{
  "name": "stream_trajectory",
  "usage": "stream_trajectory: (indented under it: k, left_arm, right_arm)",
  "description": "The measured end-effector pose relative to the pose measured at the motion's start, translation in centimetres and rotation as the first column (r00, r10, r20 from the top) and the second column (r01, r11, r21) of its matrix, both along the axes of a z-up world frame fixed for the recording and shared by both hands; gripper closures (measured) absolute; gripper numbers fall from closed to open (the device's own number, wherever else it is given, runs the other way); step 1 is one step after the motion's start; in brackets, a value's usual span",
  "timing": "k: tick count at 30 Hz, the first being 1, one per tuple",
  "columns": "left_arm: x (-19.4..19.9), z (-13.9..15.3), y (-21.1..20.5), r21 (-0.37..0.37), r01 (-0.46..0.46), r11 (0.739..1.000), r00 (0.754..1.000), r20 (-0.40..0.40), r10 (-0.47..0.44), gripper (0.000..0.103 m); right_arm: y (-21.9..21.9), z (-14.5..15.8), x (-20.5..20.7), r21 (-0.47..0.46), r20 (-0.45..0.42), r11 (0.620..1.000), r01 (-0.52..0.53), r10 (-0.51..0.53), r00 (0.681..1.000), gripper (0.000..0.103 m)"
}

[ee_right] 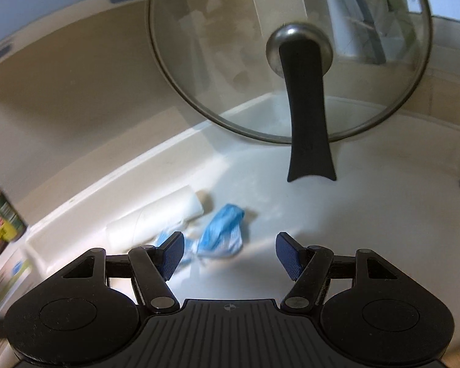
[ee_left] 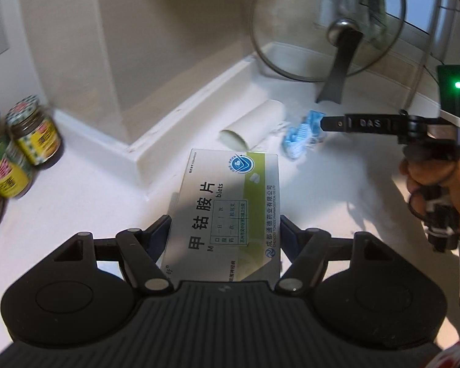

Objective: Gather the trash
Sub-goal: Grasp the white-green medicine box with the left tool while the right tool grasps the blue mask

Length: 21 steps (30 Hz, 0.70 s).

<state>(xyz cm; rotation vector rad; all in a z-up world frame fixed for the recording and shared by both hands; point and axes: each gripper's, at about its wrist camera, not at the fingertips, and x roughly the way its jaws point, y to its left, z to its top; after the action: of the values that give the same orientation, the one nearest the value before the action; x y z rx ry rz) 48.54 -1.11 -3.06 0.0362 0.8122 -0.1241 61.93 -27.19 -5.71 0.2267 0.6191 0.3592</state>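
Your left hand-held gripper (ee_left: 225, 230) is clamping a white and green medicine box (ee_left: 227, 214) between its blue pads, gripping it by the long sides, with the printed face turned up toward the camera. The box is hanging above the white worktop (ee_left: 86, 196), near the raised ledge at the foot of the beige wall.

Your right hand-held gripper (ee_right: 228, 253) is standing wide with nothing between its pads. It is pointing down at a crumpled blue and white wrapper (ee_right: 220, 233) lying on the worktop (ee_right: 368, 202); the wrapper is sitting just ahead of the gap, nearer the left pad, and you cannot tell from this view whether that pad is touching it. In the left wrist view the same gripper (ee_left: 325, 124) is reaching in from the right, your hand (ee_left: 438, 190) wrapped around its grip, and its fingertip is sitting right at the edge of the wrapper (ee_left: 303, 135).

Just beside the wrapper, a white cardboard tube (ee_left: 254, 127) is lying on its side along the ledge; in the right wrist view the tube (ee_right: 156, 217) is showing to the left of the wrapper.

A glass pot lid (ee_right: 288, 52) with a black handle is leaning upright at the back of the worktop, behind the trash. Two blurred jars with yellow labels (ee_left: 21, 147) are standing at the left edge of the left wrist view.
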Motion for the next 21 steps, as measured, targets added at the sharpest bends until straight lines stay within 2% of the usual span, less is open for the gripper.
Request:
stream_trajectory:
  k: [4,5,8,11,14,21]
  left_arm:
    - [-0.2,-0.1,0.4,-0.018,-0.041,0.999,0.999,0.001,0.041,0.033]
    - [-0.2,0.0,0.5,-0.022,-0.049,0.999,0.999,0.002,0.049,0.033]
    - [-0.2,0.0,0.6,-0.028,-0.065,0.998,0.998,0.003,0.065,0.033]
    - [-0.3,0.0,0.6,-0.025,-0.069,0.997,0.998,0.002,0.069,0.033]
    - [-0.4,0.0,0.5,-0.027,-0.071,0.997,0.998,0.000,0.071,0.033]
    - [-0.7,0.1,0.1,-0.025,-0.067,0.997,0.998,0.002,0.067,0.033]
  right_arm:
    - [0.3,-0.7,1.8,0.003,-0.015,1.000,-0.011,0.011,1.000,0.037]
    - [0.4,-0.8,2.1,0.004,-0.018,1.000,-0.014,0.014,1.000,0.040]
    - [0.7,-1.3,2.8,-0.010,-0.029,1.000,-0.025,0.025,0.999,0.051]
    - [1.2,-1.5,2.8,-0.038,-0.023,0.999,-0.032,0.031,0.999,0.075]
    - [1.3,-1.2,2.2,-0.056,-0.007,0.998,-0.030,0.030,1.000,0.085]
    - [1.8,0.2,-0.6,-0.082,0.022,0.996,-0.045,0.047,0.999,0.087]
